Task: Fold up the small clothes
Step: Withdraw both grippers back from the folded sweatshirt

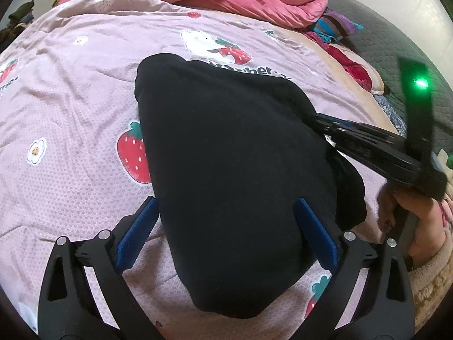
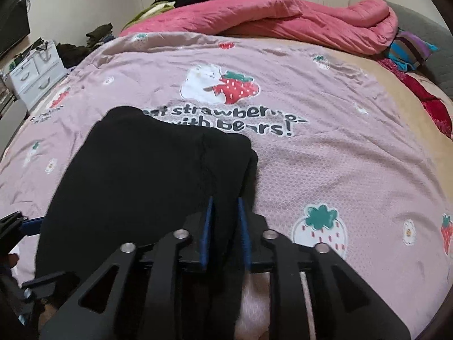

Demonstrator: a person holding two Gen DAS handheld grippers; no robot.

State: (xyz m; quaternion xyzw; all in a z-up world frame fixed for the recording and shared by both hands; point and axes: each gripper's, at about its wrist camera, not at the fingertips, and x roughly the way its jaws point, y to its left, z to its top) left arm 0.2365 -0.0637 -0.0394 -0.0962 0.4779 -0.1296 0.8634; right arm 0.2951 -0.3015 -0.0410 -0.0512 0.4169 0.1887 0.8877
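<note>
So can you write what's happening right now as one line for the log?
step: folding black garment on pink bedspread | left tongs: open, straddling garment | right tongs: closed on garment's right edge

Even, soft indoor light; strong fisheye bending and dark corners; a green lamp flares, slightly blurred.

A black garment lies on a pink strawberry-print bedsheet beside a rose-pink quilt.
</note>
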